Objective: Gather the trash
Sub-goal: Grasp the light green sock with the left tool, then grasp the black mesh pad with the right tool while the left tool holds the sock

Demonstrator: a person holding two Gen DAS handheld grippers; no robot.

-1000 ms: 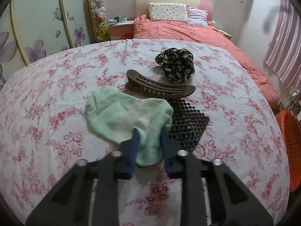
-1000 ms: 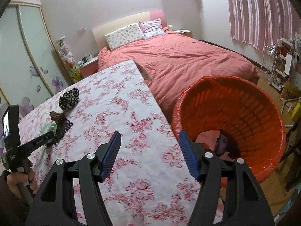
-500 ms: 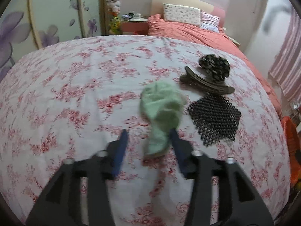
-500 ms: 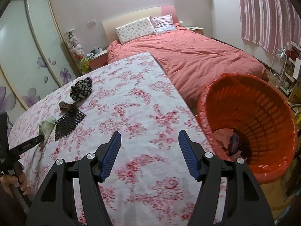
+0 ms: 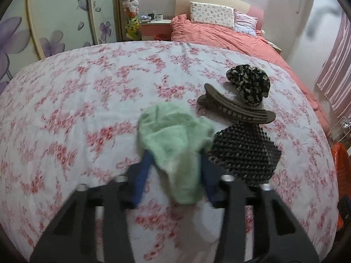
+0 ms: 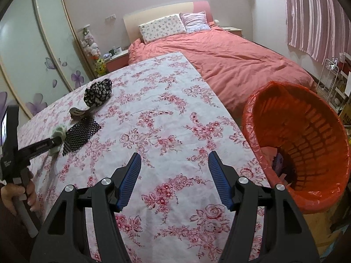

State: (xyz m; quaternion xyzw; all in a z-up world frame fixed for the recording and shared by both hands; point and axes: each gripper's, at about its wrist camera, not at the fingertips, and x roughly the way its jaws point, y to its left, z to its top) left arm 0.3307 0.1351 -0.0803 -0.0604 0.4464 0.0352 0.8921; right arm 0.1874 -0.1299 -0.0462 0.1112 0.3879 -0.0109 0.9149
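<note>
From your left gripper's camera, your left gripper [image 5: 175, 175] is down on the flowery tablecloth [image 5: 87, 109]. The green cloth [image 5: 173, 140] lies between its two blue fingers [image 5: 142, 173]. The jaws are closing in on the cloth right now. The picture is blurry, so you cannot be sure the pads press on it yet. Just to the right of the cloth, touching its edge, is a black mesh mat [image 5: 245, 153]. Behind the mat lies a brown hair clip [image 5: 234, 107]. A black-and-white scrunchie [image 5: 248, 85] sits at the far end of the clip. All four things are on the table.

From your right gripper's camera, your right gripper [image 6: 174, 175] hangs over the near part of the table with its jaws spread wide. Nothing is between them. The orange basket [image 6: 307, 131] stands just off the right edge of the table, beside the bed [image 6: 241, 54]. It has an orange bag inside. A few small bits lie at the bottom, one pink and one purple, but it is hard to tell what they are. Far to the left you can see your hand [image 6: 22, 195] holding the left gripper at the green cloth.

So it looks like some trash is in the basket. Four things are left on the table. The green cloth seems to be the next one to go.
</note>
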